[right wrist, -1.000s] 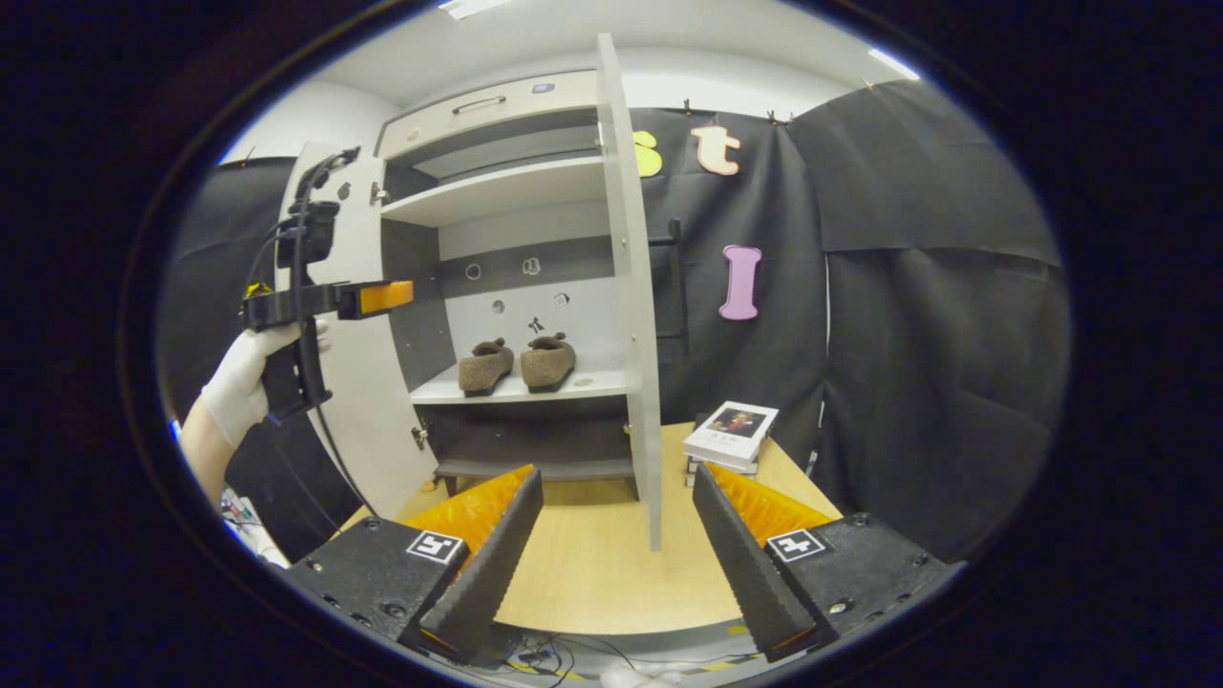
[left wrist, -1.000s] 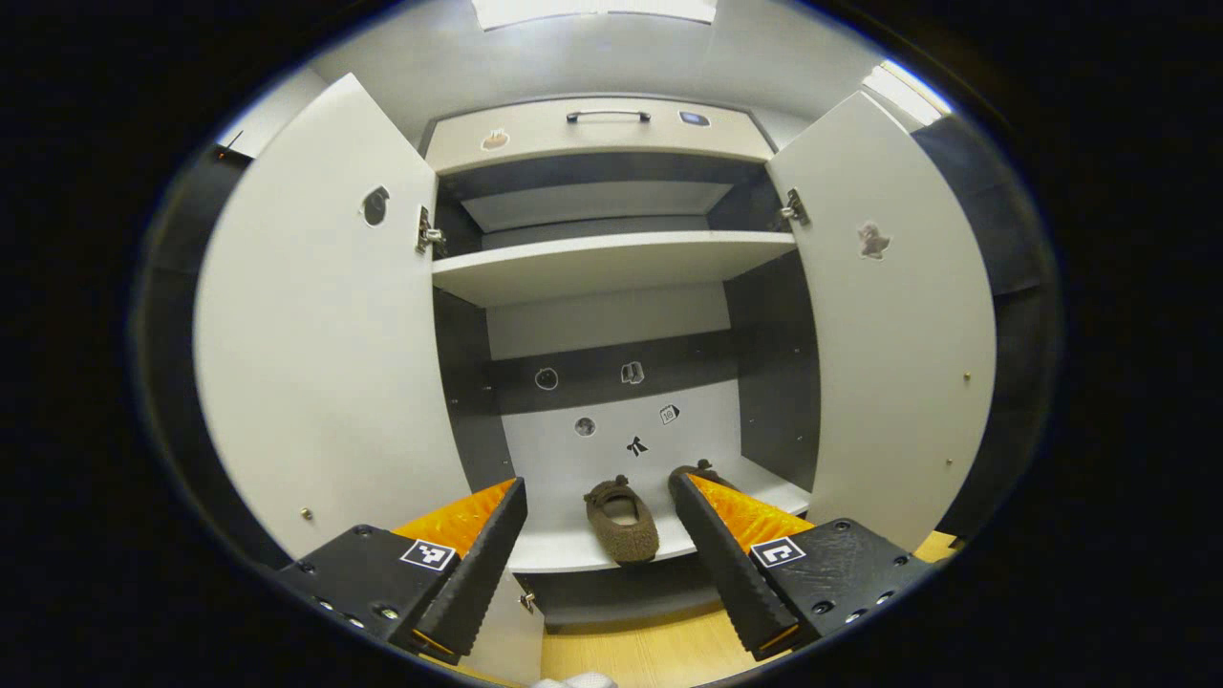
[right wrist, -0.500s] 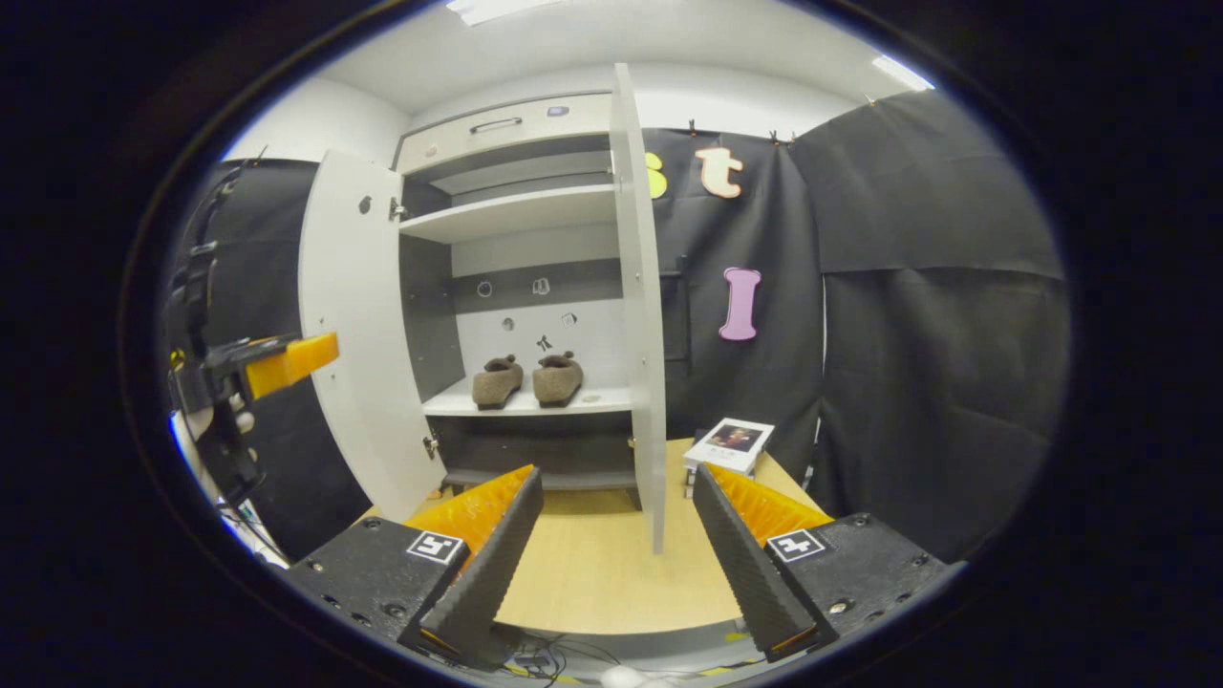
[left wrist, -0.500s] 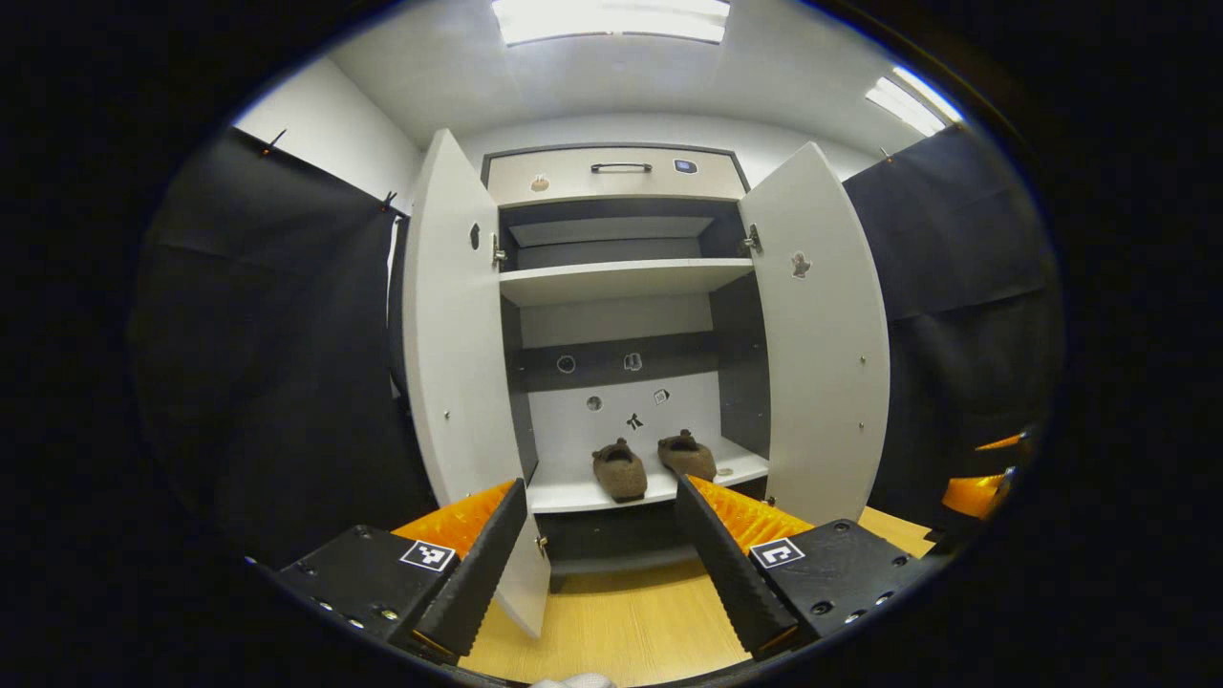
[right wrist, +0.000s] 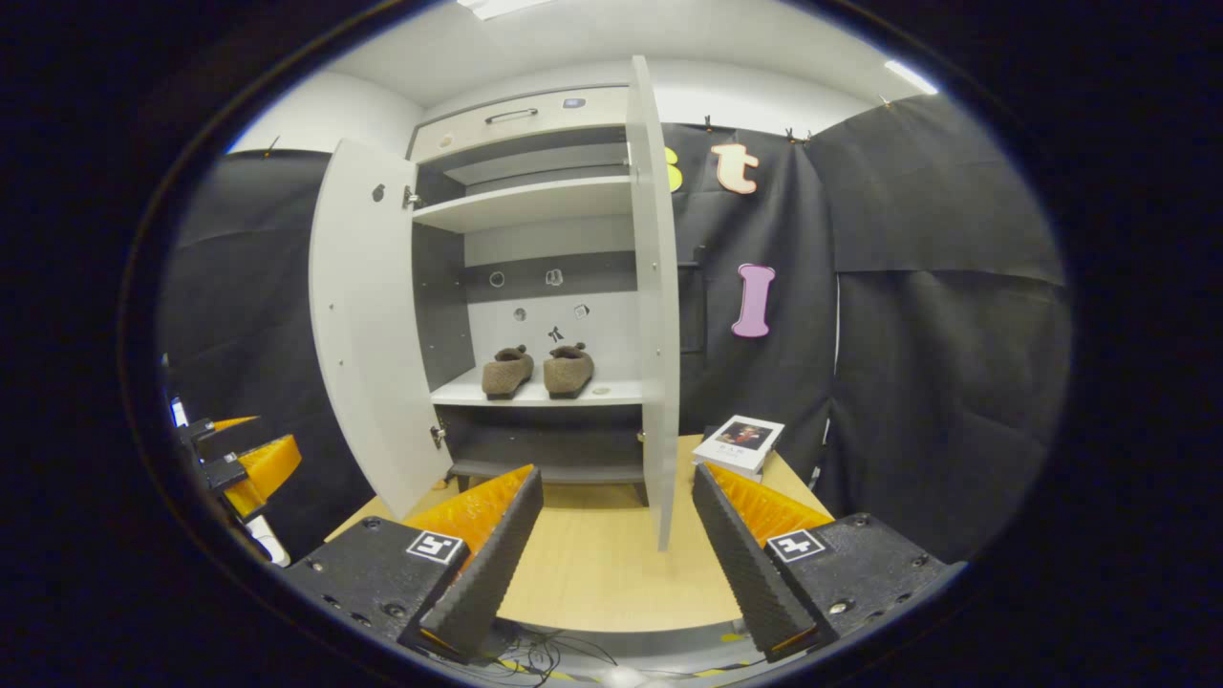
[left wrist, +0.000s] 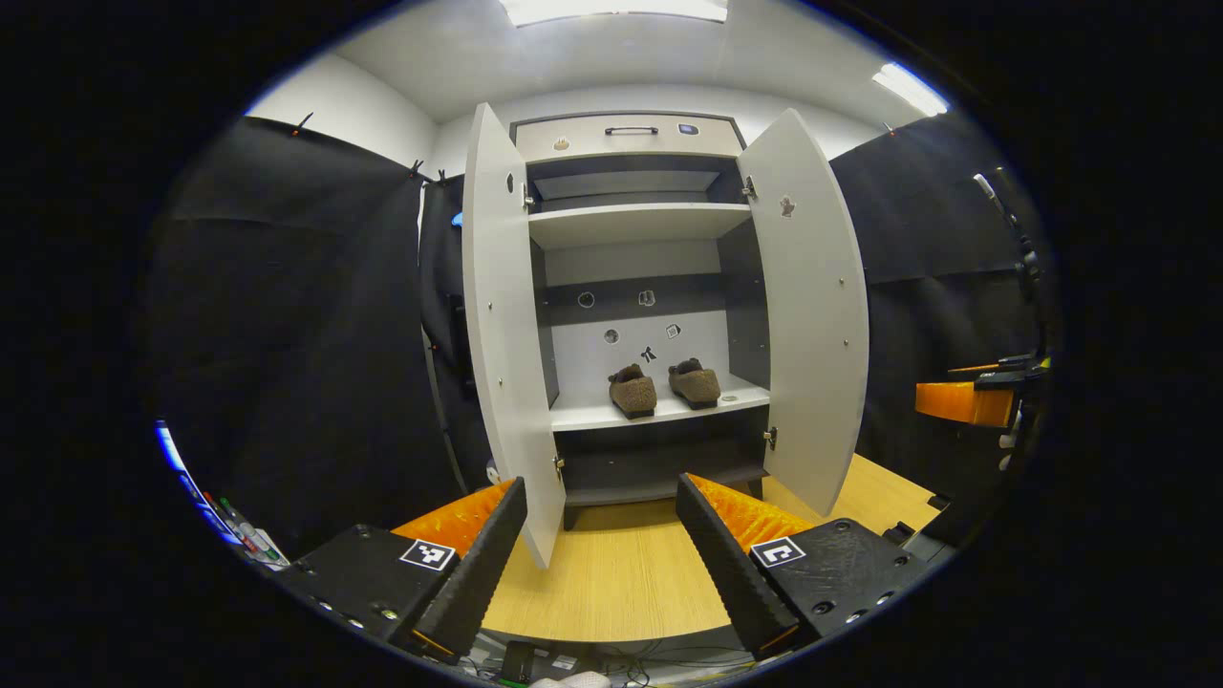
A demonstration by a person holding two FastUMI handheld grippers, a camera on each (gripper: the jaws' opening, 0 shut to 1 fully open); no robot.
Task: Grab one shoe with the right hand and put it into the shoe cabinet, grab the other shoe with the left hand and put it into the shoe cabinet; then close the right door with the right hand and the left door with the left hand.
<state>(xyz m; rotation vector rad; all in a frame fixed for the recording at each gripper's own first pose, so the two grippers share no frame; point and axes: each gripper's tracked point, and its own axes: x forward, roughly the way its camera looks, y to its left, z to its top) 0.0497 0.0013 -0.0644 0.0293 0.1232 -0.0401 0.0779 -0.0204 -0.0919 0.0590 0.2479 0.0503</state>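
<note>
Shoes point(left wrist: 632, 391) point(left wrist: 695, 382): both stowed side by side on the shoe cabinet point(left wrist: 635, 225) shelf, at 12 o'clock from both grippers. Right door point(right wrist: 654, 306) and left door point(left wrist: 502, 325): both open, closing not yet done. Left gripper point(left wrist: 602, 545) and right gripper point(right wrist: 616, 540): fingers apart, holding nothing.

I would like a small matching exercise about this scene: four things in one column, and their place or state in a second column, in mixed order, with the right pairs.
Things:
1. two brown shoes
2. book
3. cabinet doors
4. drawer handle

Places or states:
A. on the wooden table, to the right of the cabinet in the right gripper view
B. both swung open
C. side by side on the lower shelf
D. at the top of the cabinet, above the shelves

Pairs: 1-C, 2-A, 3-B, 4-D
</note>
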